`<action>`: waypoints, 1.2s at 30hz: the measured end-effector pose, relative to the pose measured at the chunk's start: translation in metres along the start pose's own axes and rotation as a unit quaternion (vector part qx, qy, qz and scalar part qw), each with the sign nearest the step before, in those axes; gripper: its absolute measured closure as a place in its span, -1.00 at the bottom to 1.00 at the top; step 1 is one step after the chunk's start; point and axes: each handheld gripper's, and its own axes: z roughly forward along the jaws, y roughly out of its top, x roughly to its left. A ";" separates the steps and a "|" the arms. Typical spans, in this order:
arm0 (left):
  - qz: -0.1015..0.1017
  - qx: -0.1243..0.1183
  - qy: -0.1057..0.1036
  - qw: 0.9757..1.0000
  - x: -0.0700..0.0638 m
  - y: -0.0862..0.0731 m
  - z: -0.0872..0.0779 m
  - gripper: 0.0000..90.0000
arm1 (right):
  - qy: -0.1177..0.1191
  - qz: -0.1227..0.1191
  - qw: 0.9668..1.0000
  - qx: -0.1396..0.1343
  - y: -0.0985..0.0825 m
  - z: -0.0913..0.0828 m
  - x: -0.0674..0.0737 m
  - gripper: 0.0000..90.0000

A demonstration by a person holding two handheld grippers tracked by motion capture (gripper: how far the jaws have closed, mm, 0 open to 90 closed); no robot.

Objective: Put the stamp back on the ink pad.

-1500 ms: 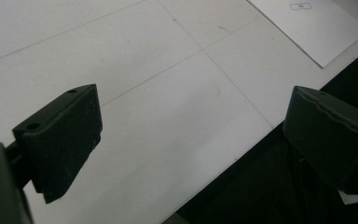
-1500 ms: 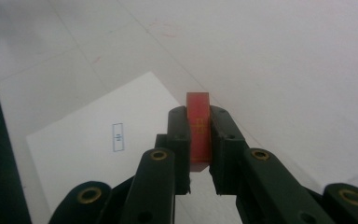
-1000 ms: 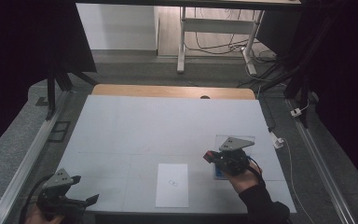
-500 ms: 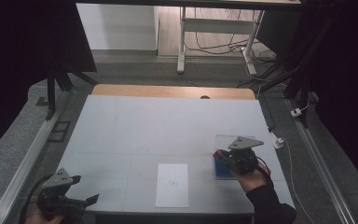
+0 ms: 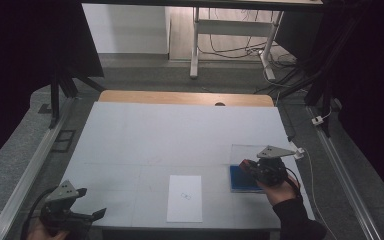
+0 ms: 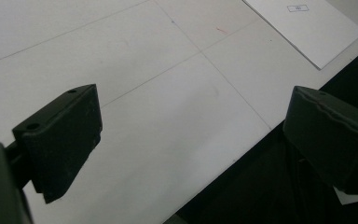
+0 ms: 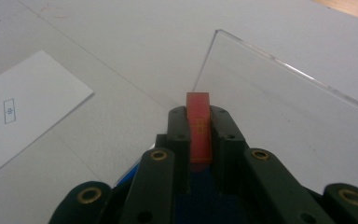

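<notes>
Hovering over the blue tray (image 5: pixel 241 178), right gripper (image 7: pixel 199 122) clamps a red block (image 7: pixel 199 128).

The wide middle and far part of the table (image 5: pixel 180 130) lies free for passage, the flat white sheet (image 5: pixel 185 198) near the front edge poses no obstruction, and the upright clear panel (image 5: pixel 252 152) with the blue tray (image 5: pixel 241 178) blocks the right front corner.

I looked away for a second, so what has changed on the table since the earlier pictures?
The right gripper, shut on a small red block, has shifted rightward in the high view, from beside the white sheet to over the blue base of the clear stand. The left gripper stays open at the near-left corner; the sheet lies unmoved.
</notes>
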 end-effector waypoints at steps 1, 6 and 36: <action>0.000 0.000 0.000 1.000 0.000 0.000 0.000 -0.89 | 0.000 0.002 1.000 0.000 -0.001 0.000 -0.001 0.78; 0.000 0.000 -0.001 1.000 0.000 0.000 0.000 -0.89 | -0.007 0.003 1.000 0.011 -0.006 -0.002 -0.006 0.78; 0.000 0.001 -0.001 1.000 0.000 0.000 0.000 -0.89 | -0.002 0.013 0.998 0.068 -0.024 0.011 -0.019 0.78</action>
